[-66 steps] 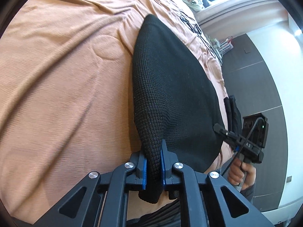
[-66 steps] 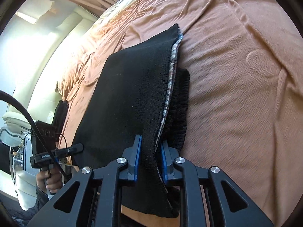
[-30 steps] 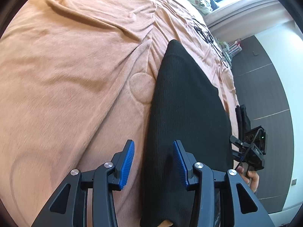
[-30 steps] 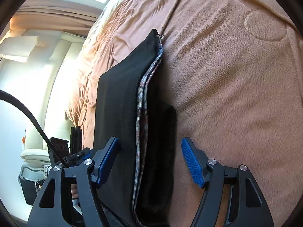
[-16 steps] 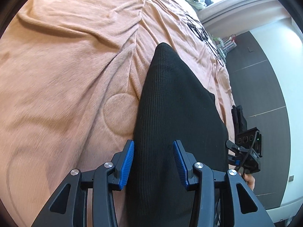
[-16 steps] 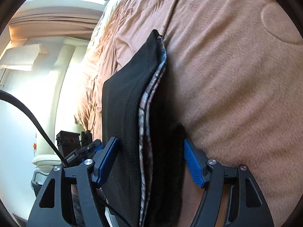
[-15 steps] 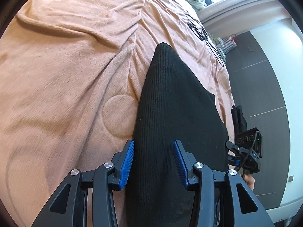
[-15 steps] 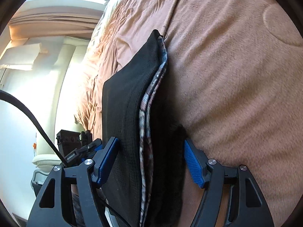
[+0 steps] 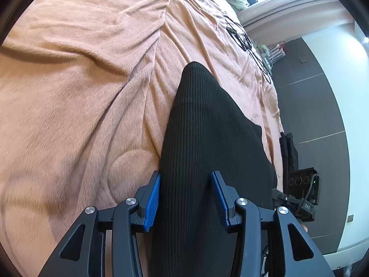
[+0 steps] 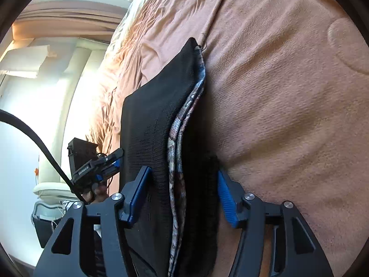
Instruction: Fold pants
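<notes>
Folded black knit pants [image 9: 207, 127] lie flat on a peach bedspread [image 9: 80, 92]. My left gripper [image 9: 186, 198] is open and straddles the pants' near left edge; the left pad [image 9: 153, 198] is at the fold and the right pad lies over the cloth. In the right wrist view the pants [image 10: 150, 120] show stacked layers with a patterned lining edge [image 10: 177, 138]. My right gripper [image 10: 182, 196] has its jaws closing around that layered edge, with the cloth between them and no pinch visible. Each view also shows the other gripper, the right [image 9: 299, 194] and the left [image 10: 92, 164], held in a hand.
The bedspread [image 10: 288, 92] stretches far beyond the pants, creased toward the far end. Dark flooring [image 9: 322, 115] runs along the bed's side. A black cable [image 10: 34, 133] crosses the left of the right wrist view, with pale furniture [image 10: 53, 184] behind it.
Both grippers let go of the lifted pants, which now lie flat. The left gripper slid sideways onto the pants' edge. The right gripper's jaws have narrowed around the layered edge.
</notes>
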A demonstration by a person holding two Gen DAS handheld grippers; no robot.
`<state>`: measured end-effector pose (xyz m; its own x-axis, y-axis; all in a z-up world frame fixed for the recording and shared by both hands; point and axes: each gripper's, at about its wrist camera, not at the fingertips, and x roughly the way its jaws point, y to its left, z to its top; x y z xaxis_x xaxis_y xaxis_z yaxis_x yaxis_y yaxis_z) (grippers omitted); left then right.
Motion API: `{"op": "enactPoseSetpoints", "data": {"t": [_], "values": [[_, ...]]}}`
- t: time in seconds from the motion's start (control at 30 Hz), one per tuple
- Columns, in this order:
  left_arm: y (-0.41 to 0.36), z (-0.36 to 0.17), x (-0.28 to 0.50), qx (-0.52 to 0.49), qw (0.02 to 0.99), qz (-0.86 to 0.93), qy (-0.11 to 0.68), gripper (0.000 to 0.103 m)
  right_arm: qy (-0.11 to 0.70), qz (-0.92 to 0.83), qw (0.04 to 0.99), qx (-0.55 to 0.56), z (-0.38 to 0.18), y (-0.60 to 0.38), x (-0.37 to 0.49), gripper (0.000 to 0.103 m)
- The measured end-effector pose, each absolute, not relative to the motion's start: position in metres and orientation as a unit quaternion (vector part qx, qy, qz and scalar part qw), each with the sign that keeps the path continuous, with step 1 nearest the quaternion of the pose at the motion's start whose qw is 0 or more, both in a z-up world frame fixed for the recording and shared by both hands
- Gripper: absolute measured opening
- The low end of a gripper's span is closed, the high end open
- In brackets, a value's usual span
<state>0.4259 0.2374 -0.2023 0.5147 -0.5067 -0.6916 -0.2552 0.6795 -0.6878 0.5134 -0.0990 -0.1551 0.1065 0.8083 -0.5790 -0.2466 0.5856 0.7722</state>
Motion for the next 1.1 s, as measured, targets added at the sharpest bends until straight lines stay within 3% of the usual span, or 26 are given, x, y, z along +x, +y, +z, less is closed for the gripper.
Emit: {"op": "enactPoseSetpoints", "data": {"t": [0.37,0.57,0.67,0.87,0.93,1.03,1.1], "values": [[0.238,-0.203,0.451,-0.376,0.781,-0.08,0.492,0.045,0.545,0.39,0.695,0.26,-0.155,-0.098,0.518,0.059],[0.237,-0.202,0.452,-0.369,0.784,-0.078,0.494,0.045,0.532,0.406,0.687,0.284,-0.159,-0.107,0.513,0.07],[0.236,-0.202,0.453,-0.37,0.783,-0.077,0.493,0.045,0.536,0.398,0.694,0.269,-0.159,-0.099,0.514,0.075],[0.237,-0.202,0.452,-0.374,0.782,-0.079,0.492,0.045,0.545,0.369,0.726,0.199,-0.147,-0.074,0.512,0.075],[0.238,-0.202,0.452,-0.375,0.782,-0.08,0.492,0.045,0.543,0.365,0.726,0.213,-0.149,-0.081,0.513,0.057],[0.238,-0.202,0.453,-0.373,0.783,-0.081,0.492,0.045,0.543,0.376,0.7,0.272,-0.162,-0.101,0.516,0.042],[0.239,-0.202,0.454,-0.372,0.783,-0.082,0.492,0.045,0.54,0.383,0.69,0.293,-0.169,-0.108,0.515,0.039]]}}
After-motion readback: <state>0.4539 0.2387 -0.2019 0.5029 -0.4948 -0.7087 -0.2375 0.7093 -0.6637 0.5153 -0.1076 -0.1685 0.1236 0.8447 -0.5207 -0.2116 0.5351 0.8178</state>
